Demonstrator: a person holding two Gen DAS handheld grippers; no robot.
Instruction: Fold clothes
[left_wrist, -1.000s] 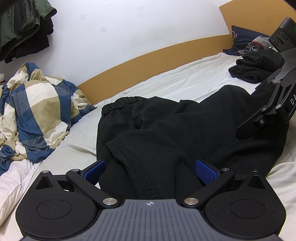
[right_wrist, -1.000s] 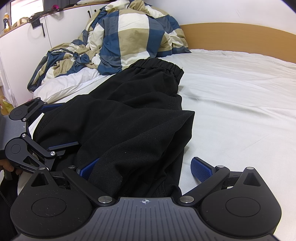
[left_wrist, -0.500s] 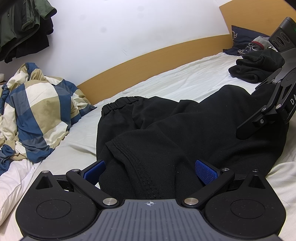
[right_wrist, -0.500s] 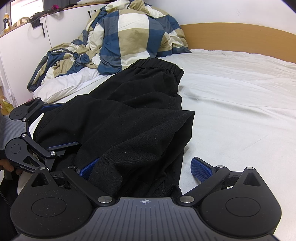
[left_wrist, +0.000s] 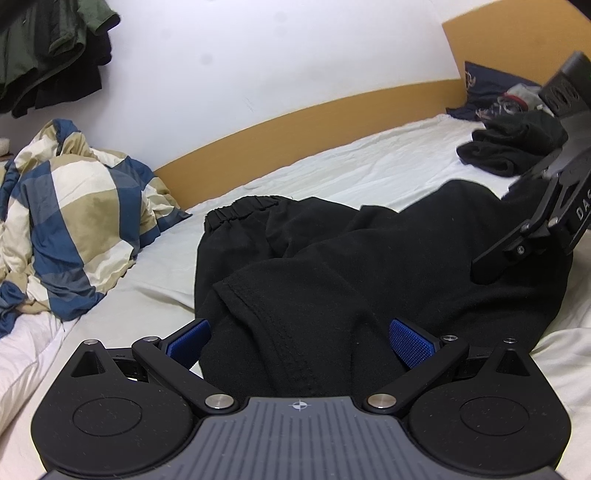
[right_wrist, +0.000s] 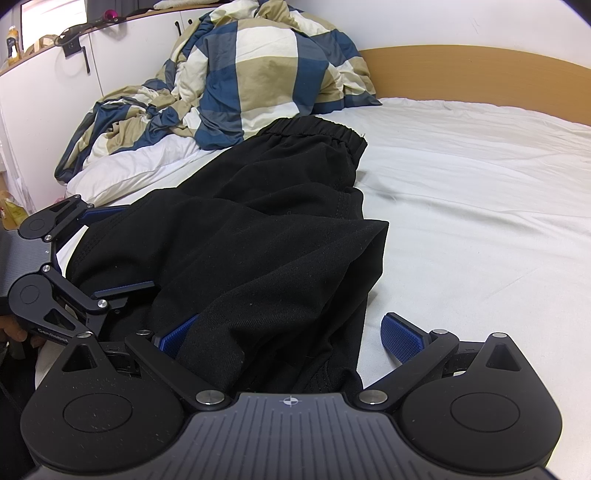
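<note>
Black trousers (left_wrist: 332, 266) lie on the white bed sheet (right_wrist: 480, 192), elastic waistband (right_wrist: 314, 127) at the far end toward the wooden headboard (left_wrist: 314, 122), leg ends bunched up at the near end by both grippers. Left gripper (left_wrist: 299, 341): jaws spread wide, blue pads (left_wrist: 410, 341) on either side of a thick fold of hemmed trouser cloth that fills the gap; the left pad touches the cloth, the right pad lies just beside it, so the cloth sits between the jaws without being pinched. Right gripper (right_wrist: 291, 334): jaws likewise wide apart; the trouser cloth is heaped over the left pad (right_wrist: 177, 334) and runs back to the gripper body, while the right pad stands apart from the cloth over bare sheet. In each wrist view the other gripper appears at the frame edge, at the trouser fabric. A checked blue, beige and white duvet (right_wrist: 258, 74) is crumpled just beside the waistband. More dark clothes (left_wrist: 513, 147) are piled well apart at the far corner of the bed.
</note>
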